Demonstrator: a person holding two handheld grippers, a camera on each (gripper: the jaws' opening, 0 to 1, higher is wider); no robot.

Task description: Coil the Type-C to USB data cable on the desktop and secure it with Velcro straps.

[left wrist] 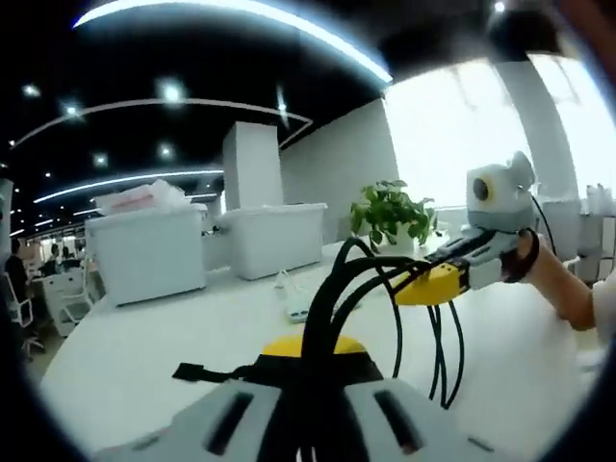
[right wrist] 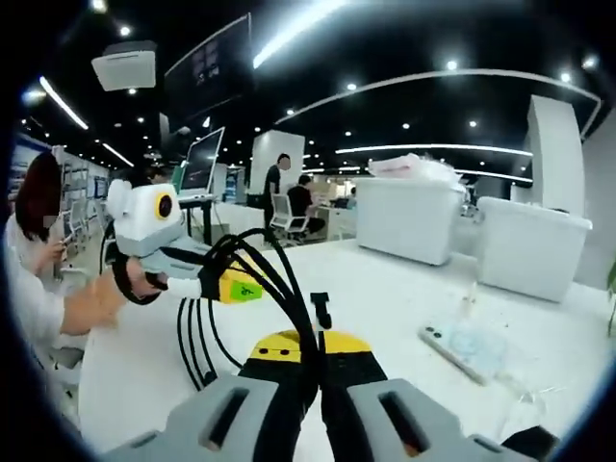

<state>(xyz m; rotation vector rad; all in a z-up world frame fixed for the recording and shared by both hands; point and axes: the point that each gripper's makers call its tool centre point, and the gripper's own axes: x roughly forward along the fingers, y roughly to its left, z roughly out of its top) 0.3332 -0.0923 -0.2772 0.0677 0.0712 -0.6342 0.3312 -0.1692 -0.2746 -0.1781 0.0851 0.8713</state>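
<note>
While both grippers clamp the black cable (left wrist: 332, 289); left gripper view: plant (left wrist: 390, 214); right gripper view: phone (right wrist: 452, 348)

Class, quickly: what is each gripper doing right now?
Left gripper: shut on the cable.
Right gripper: shut on the cable too.
</note>
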